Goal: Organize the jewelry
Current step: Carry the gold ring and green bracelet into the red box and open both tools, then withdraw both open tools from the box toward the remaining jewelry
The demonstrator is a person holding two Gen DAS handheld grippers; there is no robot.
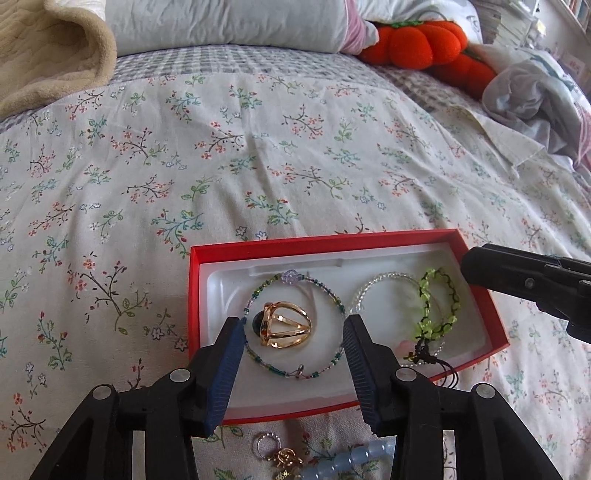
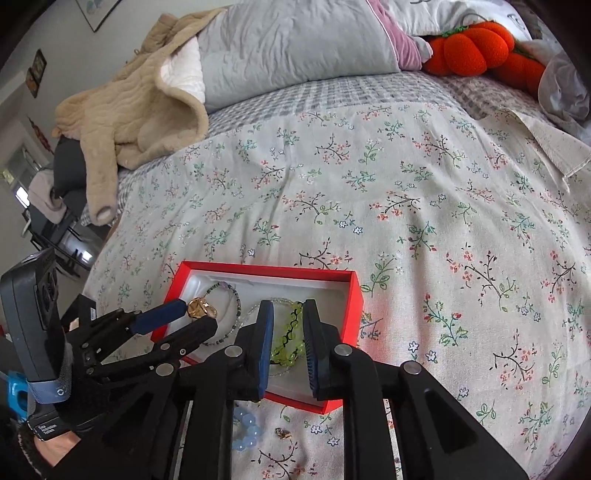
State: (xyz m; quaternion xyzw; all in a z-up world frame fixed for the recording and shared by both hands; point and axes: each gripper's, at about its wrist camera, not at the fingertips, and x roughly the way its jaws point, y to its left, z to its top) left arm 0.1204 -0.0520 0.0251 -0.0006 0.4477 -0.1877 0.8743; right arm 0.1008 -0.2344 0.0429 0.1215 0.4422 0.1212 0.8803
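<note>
tongs (image 1: 293,334) (image 2: 288,325) hover apart over red box (image 1: 258,249).

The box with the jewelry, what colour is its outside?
Red box, white inside; clearest in the left wrist view.

A box (image 1: 476,291) lies on the bed (image 1: 258,158). In it, a ring (image 1: 286,328) sits inside a bead loop (image 1: 334,295) on the left; two bracelets (image 1: 439,306) overlap on the right. Loose beads (image 1: 347,461) and charms (image 1: 284,458) lie before the box. Pillows (image 1: 229,22) lie behind.
</note>
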